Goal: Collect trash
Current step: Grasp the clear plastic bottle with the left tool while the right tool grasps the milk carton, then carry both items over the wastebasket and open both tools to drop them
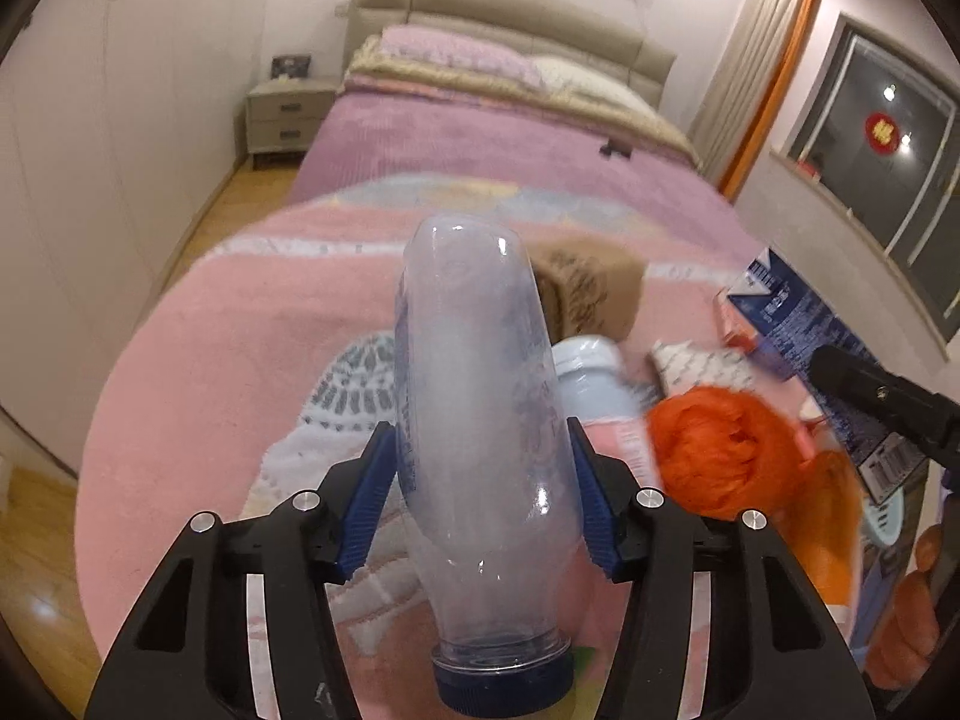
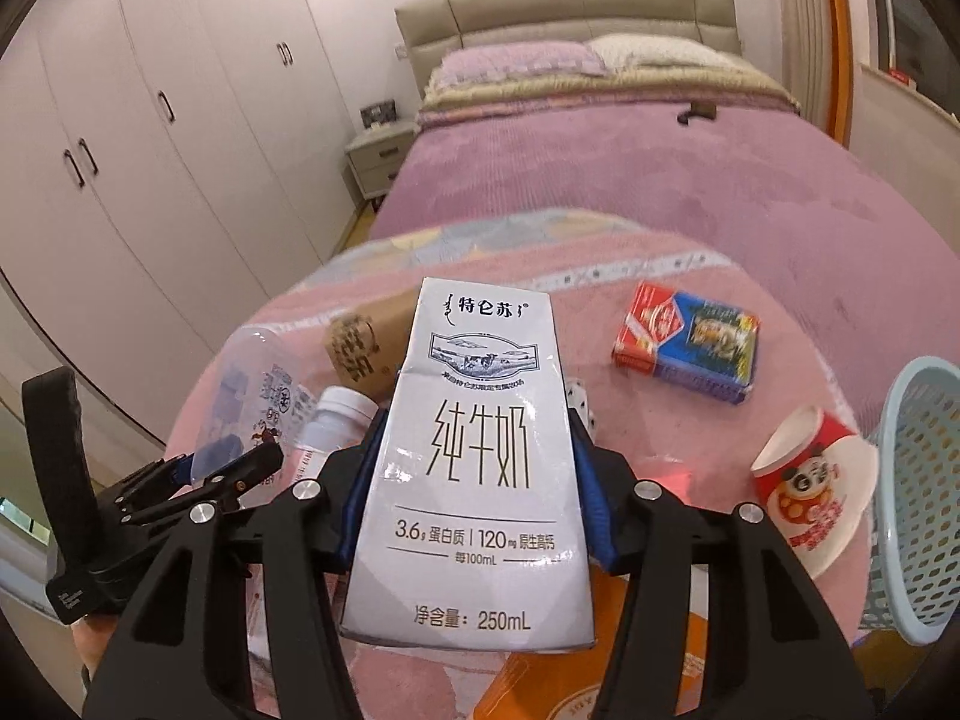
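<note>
My left gripper (image 1: pixel 480 480) is shut on a clear plastic bottle (image 1: pixel 480 396) with a blue cap, held cap-down above the pink blanket. My right gripper (image 2: pixel 477 468) is shut on a white 250 mL milk carton (image 2: pixel 480 456), held upright above the blanket. The left gripper (image 2: pixel 198 468) and its bottle (image 2: pixel 258 384) also show at the left of the right wrist view. The milk carton (image 1: pixel 798 324) and part of the right gripper show at the right of the left wrist view. A light blue perforated basket (image 2: pixel 918 498) stands at the far right.
On the blanket lie a brown cardboard box (image 1: pixel 588 288), a small white bottle (image 2: pixel 336 414), an orange crumpled bag (image 1: pixel 720 456), a red and blue box (image 2: pixel 690 342) and a red paper cup (image 2: pixel 810 486). A bed (image 2: pixel 600 168), wardrobe (image 2: pixel 150 138) and nightstand (image 1: pixel 288 114) lie beyond.
</note>
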`<state>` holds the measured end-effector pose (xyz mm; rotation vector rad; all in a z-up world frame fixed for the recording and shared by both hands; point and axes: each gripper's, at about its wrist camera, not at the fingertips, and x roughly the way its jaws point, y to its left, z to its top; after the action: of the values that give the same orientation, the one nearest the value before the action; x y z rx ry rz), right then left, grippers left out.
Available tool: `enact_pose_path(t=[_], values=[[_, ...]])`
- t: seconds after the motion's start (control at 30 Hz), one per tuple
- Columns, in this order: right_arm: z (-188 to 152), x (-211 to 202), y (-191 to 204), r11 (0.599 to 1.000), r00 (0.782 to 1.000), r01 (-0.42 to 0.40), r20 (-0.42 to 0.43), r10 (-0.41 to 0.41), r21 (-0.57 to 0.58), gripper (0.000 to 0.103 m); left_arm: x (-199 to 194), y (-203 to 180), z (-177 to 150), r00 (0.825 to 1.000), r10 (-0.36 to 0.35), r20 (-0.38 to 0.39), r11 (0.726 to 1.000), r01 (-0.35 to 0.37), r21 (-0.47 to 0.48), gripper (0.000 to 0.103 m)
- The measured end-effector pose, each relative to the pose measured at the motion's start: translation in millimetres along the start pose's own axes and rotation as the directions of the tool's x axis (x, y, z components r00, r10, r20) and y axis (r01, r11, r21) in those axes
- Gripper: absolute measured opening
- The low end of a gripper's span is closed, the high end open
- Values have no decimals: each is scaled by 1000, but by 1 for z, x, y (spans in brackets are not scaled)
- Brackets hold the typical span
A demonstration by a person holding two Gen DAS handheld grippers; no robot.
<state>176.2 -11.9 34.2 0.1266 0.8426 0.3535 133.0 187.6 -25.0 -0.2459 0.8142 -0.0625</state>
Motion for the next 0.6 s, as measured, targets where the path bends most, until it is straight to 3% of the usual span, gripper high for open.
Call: enact_pose_path(t=[0.27,0.6], values=[[-3,-48,-8,1000,994,-6,108,5,9,52,-47,-33,4,991,-94,94,995,90,46,54],[-17,-121,-50,996,969,73,233,-82,50,52,-60,-117,3,963,-253,89,959,238,155,54]])
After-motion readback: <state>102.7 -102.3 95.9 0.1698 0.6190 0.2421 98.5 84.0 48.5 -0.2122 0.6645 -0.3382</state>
